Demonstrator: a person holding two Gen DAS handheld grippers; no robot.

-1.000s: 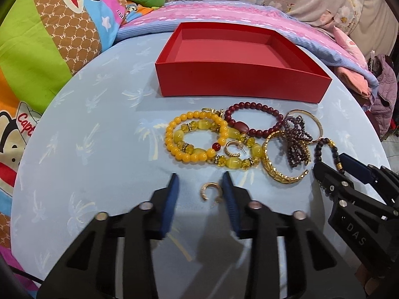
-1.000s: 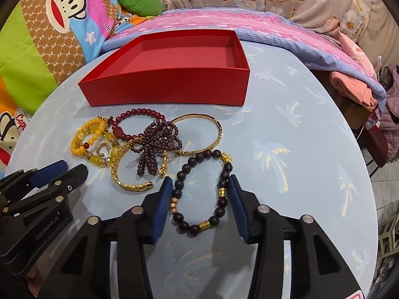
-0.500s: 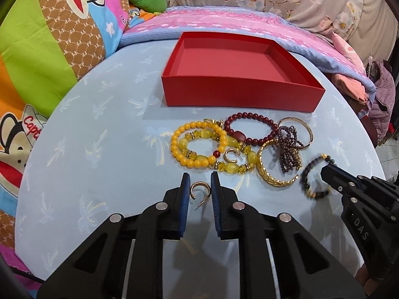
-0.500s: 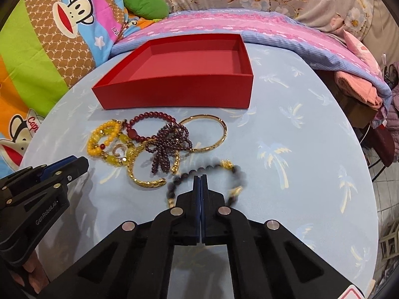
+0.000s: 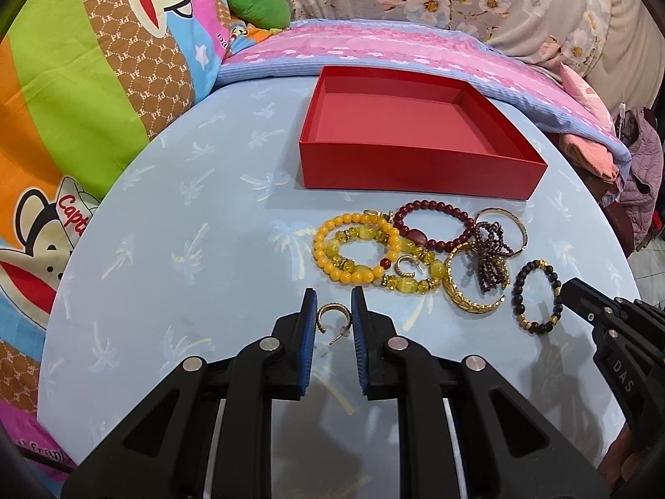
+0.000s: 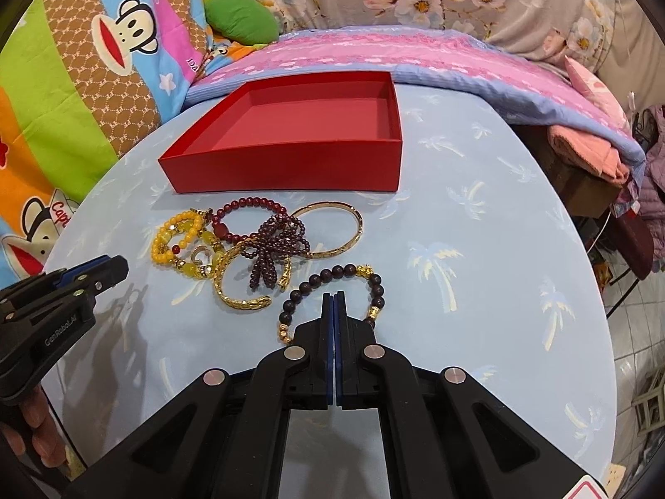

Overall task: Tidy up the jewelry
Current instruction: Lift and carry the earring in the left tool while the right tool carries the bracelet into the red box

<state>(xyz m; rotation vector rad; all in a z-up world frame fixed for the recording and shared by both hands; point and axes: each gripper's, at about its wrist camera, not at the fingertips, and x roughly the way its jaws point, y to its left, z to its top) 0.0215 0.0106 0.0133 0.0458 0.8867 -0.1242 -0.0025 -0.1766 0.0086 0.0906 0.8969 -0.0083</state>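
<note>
A gold hoop earring sits between the blue pads of my left gripper, which is shut on it just above the blue table. My right gripper is shut, pads touching, with its tips over the loop of a dark bead bracelet. That bracelet's near arc is hidden under the fingers. Seen from the left wrist, the right gripper touches the right edge of the dark bead bracelet. An empty red box stands behind the jewelry.
Yellow bead bracelets, a dark red bead bracelet, a gold cuff, a garnet bow, a thin gold bangle and another hoop earring lie piled before the box. Bedding and pillows ring the round table. A hand holds the left gripper.
The left jaws narrowed onto the hoop earring and lifted it a little. The right jaws, open around the dark bracelet, snapped shut, and the bracelet spread sideways.
</note>
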